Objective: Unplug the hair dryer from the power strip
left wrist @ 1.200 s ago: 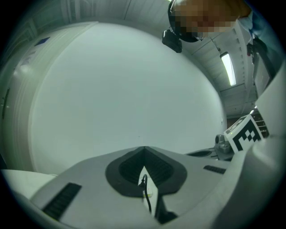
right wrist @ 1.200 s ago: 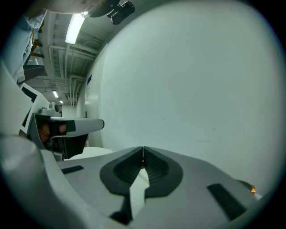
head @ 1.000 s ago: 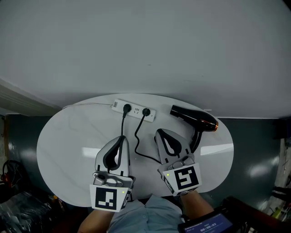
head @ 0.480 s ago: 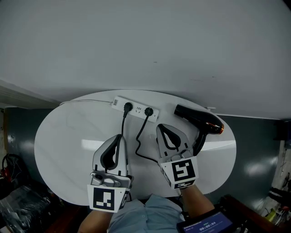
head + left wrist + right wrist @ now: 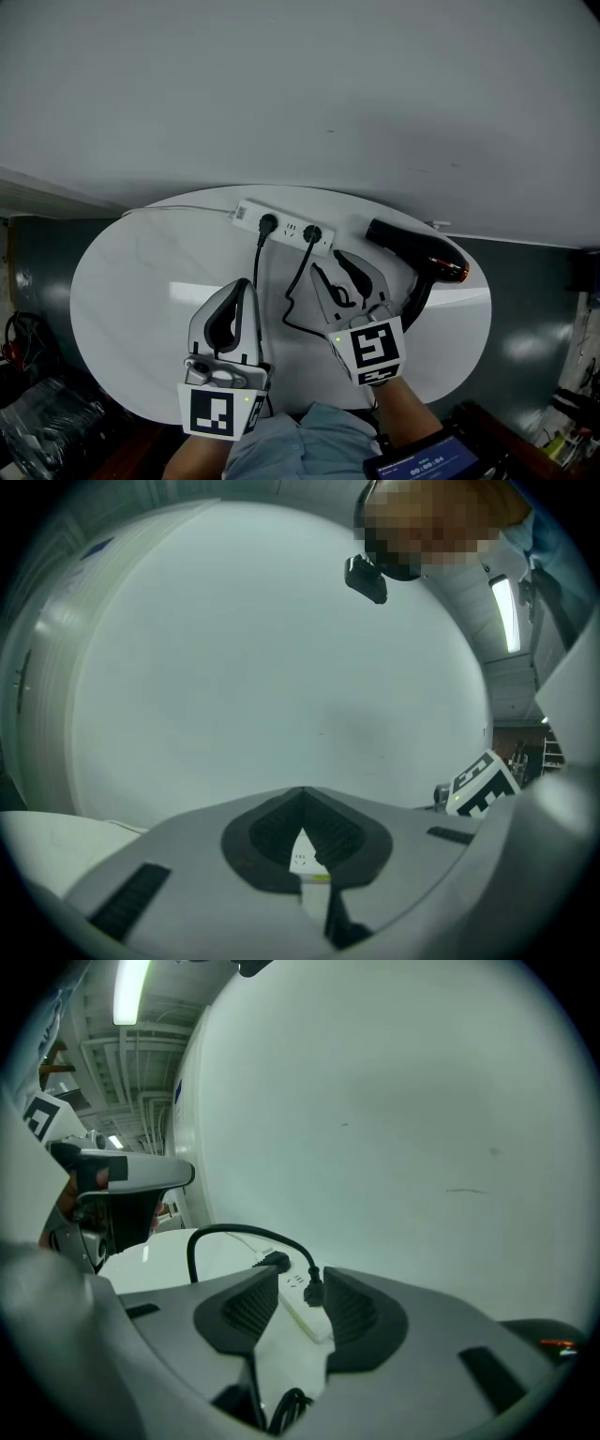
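A white power strip (image 5: 281,225) lies at the far side of the round white table (image 5: 131,309), with two black plugs in it, a left plug (image 5: 266,223) and a right plug (image 5: 312,233). The black hair dryer (image 5: 419,251) lies to its right. My right gripper (image 5: 330,265) points at the right plug from just short of it; its jaws are opening, with nothing between the pads. In the right gripper view that plug (image 5: 313,1288) and the strip (image 5: 309,1321) show beyond the right gripper (image 5: 302,1279). My left gripper (image 5: 246,284) is shut and empty, nearer the front, over the left plug's cord (image 5: 256,253).
The right plug's black cord (image 5: 291,305) loops across the table and passes under the right gripper. The strip's thin white lead (image 5: 173,212) runs off to the left. A pale wall stands close behind the table. Dark floor surrounds it, and a lit screen (image 5: 422,464) sits at the bottom right.
The right gripper's jaws have gone from shut to open, and it has sunk a little toward the strip. The left gripper has barely shifted and stays shut.
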A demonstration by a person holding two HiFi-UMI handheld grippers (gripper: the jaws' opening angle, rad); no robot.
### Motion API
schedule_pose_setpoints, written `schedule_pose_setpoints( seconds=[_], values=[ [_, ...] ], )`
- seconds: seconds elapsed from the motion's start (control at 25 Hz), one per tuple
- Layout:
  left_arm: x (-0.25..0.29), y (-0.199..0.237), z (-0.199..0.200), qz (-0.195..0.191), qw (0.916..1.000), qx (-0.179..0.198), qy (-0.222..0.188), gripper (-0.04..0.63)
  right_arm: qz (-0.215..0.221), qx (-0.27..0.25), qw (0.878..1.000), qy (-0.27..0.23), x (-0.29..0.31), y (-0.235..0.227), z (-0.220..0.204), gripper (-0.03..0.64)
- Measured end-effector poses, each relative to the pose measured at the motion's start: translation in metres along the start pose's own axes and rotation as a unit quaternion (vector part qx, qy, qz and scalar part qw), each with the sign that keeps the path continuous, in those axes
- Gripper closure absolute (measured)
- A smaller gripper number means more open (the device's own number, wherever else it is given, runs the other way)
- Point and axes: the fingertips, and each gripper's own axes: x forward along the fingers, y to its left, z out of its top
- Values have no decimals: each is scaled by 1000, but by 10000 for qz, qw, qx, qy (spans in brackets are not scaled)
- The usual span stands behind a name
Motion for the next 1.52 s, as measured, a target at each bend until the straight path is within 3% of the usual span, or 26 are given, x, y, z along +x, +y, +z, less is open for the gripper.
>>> schedule_pose_setpoints(
  seconds=[0.24,0.56,0.72,0.88,1.28,1.4,1.52],
  values=[
    [7,7,-4,31,10000,53,38,597,22,23,10000,70,14,-4,-1,468],
    [11,16,-17,253,9984,-362,355,597,74,-34,9998,203,36,-13,-7,469],
    [15,23,-20,288,9986,-283,349,597,83,-7,9997,237,44,-16,-11,469],
    [15,28,-25,389,9972,-439,465,597,76,-151,9994,301,54,-15,-7,472],
    [20,34,-22,331,9989,-148,312,597,97,-255,9988,401,66,-16,-4,502],
    [19,35,-27,439,9969,-434,484,597,129,-268,9987,426,67,-14,-6,512],
    [20,36,-29,463,9965,-480,513,597,158,-280,9983,479,70,-11,-9,517]
  ],
)
